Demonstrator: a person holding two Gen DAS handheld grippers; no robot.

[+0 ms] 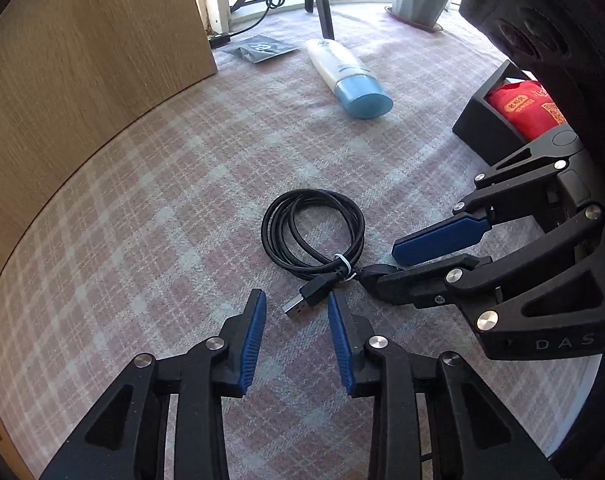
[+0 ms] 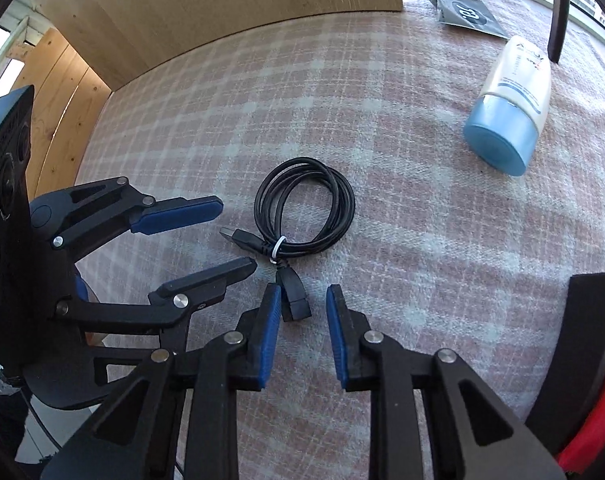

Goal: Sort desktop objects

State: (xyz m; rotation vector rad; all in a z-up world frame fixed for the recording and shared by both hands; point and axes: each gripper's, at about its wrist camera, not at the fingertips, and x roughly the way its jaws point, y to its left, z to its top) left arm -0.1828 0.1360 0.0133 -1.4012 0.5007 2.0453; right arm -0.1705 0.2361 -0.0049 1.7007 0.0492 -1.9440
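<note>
Both the left gripper and right gripper stood open, unclosed, over the coiled cable at frame centre, each straddling a plug; squeezing squarely on the plugs looked wisest.

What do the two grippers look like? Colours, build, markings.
Both match: the left gripper and right gripper have black linkage arms with triangular cut-outs and silver pivot pins, and flat fingers faced with ribbed blue pads. The right one's body shows pale lettering "DAS" in the left wrist view.
</note>
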